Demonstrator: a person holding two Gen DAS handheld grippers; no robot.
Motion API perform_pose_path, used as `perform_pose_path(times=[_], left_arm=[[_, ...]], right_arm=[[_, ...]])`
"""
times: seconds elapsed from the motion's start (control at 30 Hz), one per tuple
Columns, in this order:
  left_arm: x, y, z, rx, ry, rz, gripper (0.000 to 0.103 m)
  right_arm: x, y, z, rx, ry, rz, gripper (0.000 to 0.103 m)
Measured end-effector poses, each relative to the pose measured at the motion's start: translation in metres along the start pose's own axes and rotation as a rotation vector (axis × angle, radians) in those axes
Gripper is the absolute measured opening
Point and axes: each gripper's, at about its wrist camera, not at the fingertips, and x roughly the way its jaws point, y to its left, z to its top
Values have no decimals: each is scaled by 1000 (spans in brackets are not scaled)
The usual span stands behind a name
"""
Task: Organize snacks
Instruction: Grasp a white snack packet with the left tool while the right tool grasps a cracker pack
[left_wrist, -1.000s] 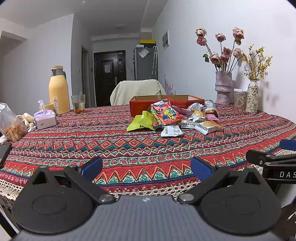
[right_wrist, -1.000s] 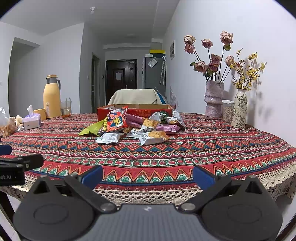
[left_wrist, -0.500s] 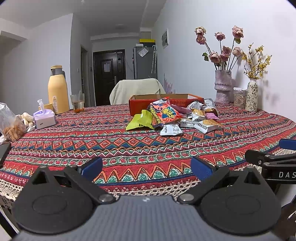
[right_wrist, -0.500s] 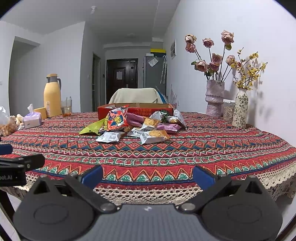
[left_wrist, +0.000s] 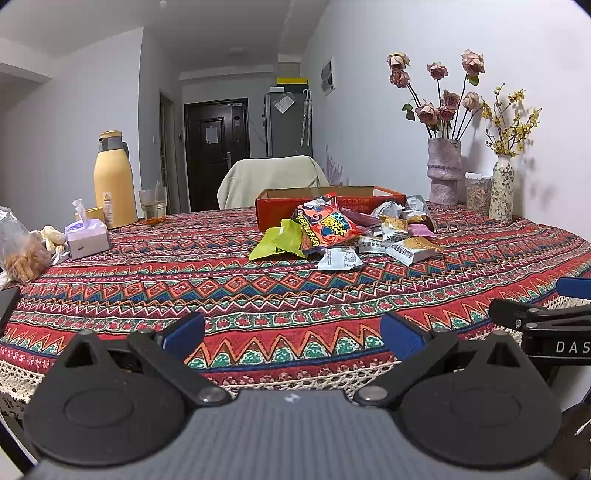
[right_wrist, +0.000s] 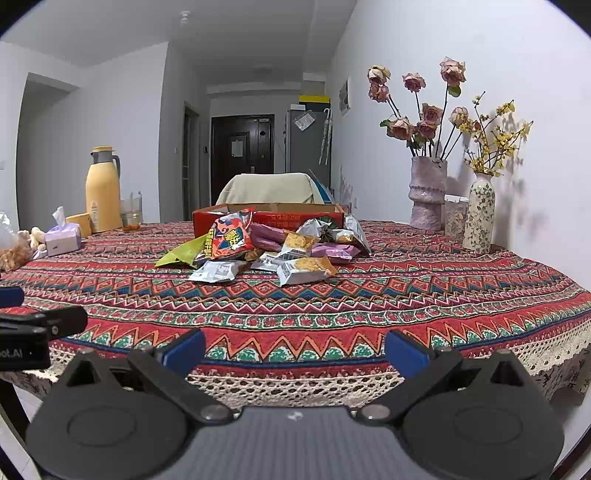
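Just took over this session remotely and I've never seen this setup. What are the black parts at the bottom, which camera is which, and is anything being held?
There is no robot arm: a person holds a two-finger gripper in each hand, each with a fisheye camera looking along its fingers. The black parts with blue pads are the left gripper in the left wrist view and the right gripper in the right wrist view. Both are open, hold nothing, and sit at the near edge of the patterned tablecloth. Mid-table, a pile of snack packets lies in front of a red cardboard box.
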Motion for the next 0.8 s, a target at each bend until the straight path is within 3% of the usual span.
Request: perform_pose_path(times=[0.47,0.63,0.73,0.8], left_arm=[[32,-3,14,3,7,21,103],[56,5,21,-55,12,15,103],[73,6,31,-55,34,-17,103],[87,5,40,-27,65,-35,103]], right_arm=[[29,-3,13,2,26,11,103],[46,-15,22,88,-9,82,103],[62,-22,31,128,27,138,103],[76,-20,40,84,54,120,103]])
